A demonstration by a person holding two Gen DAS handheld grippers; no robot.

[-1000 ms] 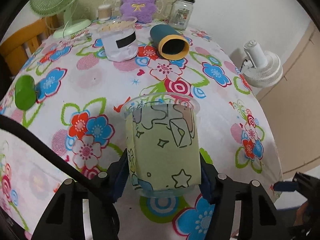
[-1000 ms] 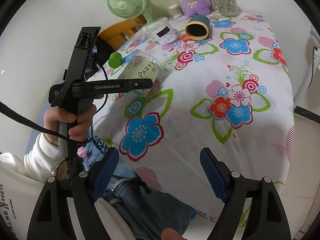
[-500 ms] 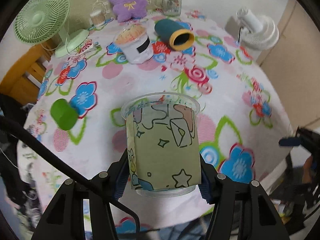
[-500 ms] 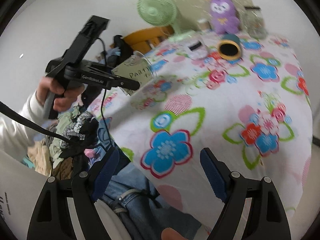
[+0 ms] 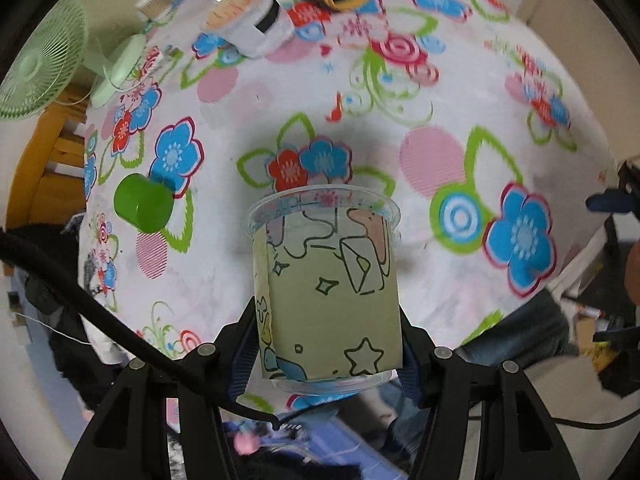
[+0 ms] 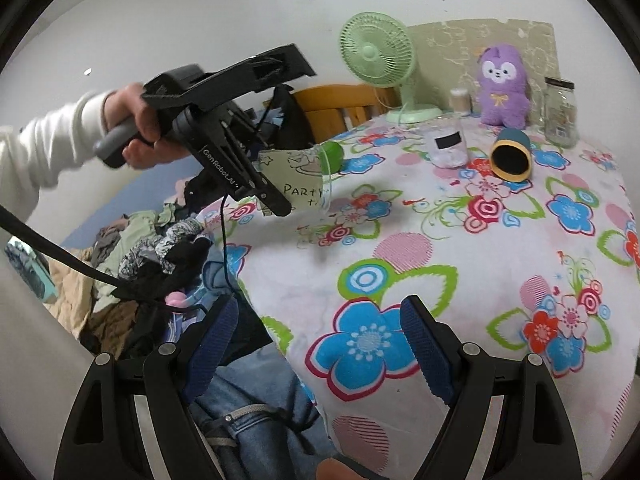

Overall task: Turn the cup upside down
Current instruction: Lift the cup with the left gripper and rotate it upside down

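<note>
A clear plastic cup with a pale green printed sleeve (image 5: 326,296) is clamped between the blue pads of my left gripper (image 5: 324,354), which is shut on it near its base. The cup hangs in the air over the floral tablecloth (image 5: 400,80), its open mouth pointing away from the camera and down toward the table. From the right wrist view the same cup (image 6: 298,184) lies tilted on its side above the table's left edge, held by the left gripper (image 6: 276,204) in a person's hand. My right gripper (image 6: 316,350) stands open and empty by the table's near edge.
On the table sit a green lid (image 5: 142,204), a teal tube with a yellow rim (image 6: 512,154), a small white-wrapped cup (image 6: 446,146), a glass jar (image 6: 560,112), a purple plush (image 6: 502,86) and a green fan (image 6: 378,50). A heap of clothes (image 6: 152,252) lies left of the table.
My left gripper has lifted the cup higher and tipped it forward, so its mouth now faces down over the table. The right gripper stays open and has swung to face the table.
</note>
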